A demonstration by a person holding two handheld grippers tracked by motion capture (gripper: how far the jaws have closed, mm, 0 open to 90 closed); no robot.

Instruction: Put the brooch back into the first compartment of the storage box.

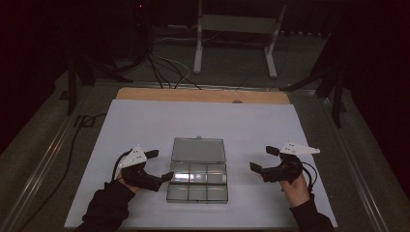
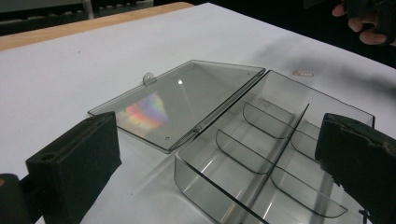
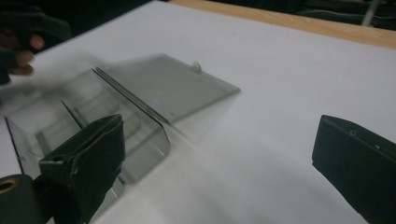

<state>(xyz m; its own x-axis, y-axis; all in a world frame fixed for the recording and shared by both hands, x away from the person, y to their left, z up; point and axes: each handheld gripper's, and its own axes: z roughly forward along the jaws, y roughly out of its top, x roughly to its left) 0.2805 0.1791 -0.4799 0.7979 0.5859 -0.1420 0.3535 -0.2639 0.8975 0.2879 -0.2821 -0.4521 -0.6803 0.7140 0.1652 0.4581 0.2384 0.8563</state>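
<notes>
Clear plastic, thin-walled: the compartment box (image 1: 198,186) sits lower centre of the high view, lid (image 1: 198,150) flat open behind. Probably light, stiff, slippery; pinch a side wall. Left tool (image 1: 159,165) and right tool (image 1: 261,158) flank it, jaws apart, empty.

High view: dim overall, surroundings nearly black; the white desk (image 1: 145,125) is the brightest area. The clear box (image 1: 197,181) shows glare on its compartments. Left gripper view: sharp, with a rainbow sheen on the open lid (image 2: 177,100). Right gripper view: box and lid motion-blurred, jaws in focus.
</notes>
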